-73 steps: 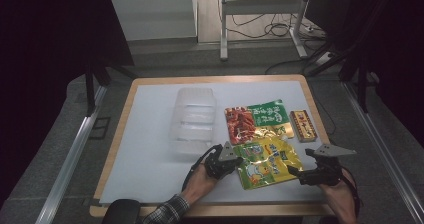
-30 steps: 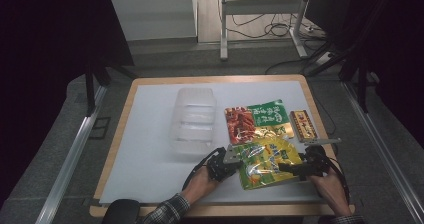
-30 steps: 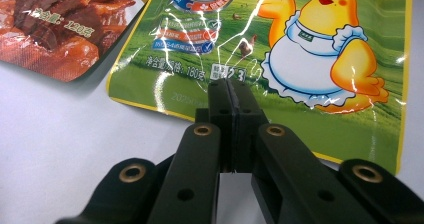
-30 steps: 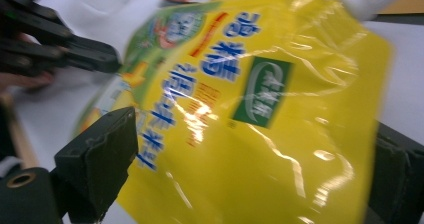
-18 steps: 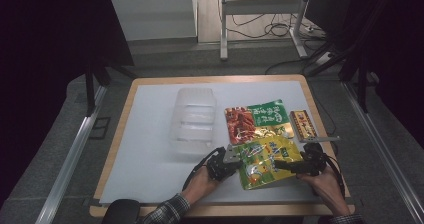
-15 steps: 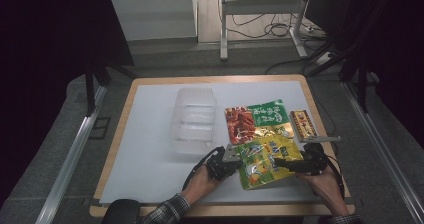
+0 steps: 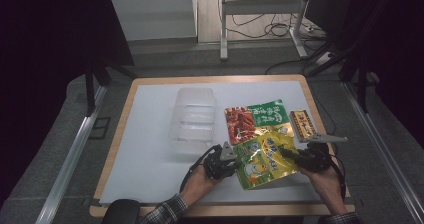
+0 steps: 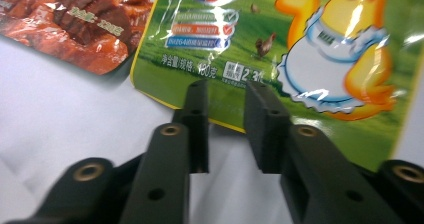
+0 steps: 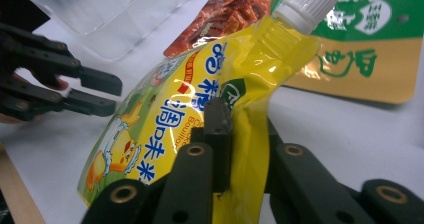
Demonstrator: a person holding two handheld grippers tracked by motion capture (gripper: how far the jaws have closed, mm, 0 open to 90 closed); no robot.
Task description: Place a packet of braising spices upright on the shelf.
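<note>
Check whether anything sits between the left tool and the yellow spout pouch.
Nothing visible does. The left tool has just been opening and its jaws stand apart right at the bottom edge of the yellow spout pouch, with bare white table below. The right tool already pinches the pouch.

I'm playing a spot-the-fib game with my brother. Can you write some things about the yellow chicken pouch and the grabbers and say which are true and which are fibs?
1. The right gripper pinches the yellow pouch. True: its jaws have just been closing, and the pouch's edge sits squeezed between them.
2. The pouch's white cap has been taken off. False: it is on the spout.
3. The left gripper is squeezing the pouch too. False: its jaws have just been opening and stand apart at the pouch's edge.
4. A clear plastic tub sits on the table. True.
5. The red snack packet lies inside the tub. False: it lies on the table beside it.
</note>
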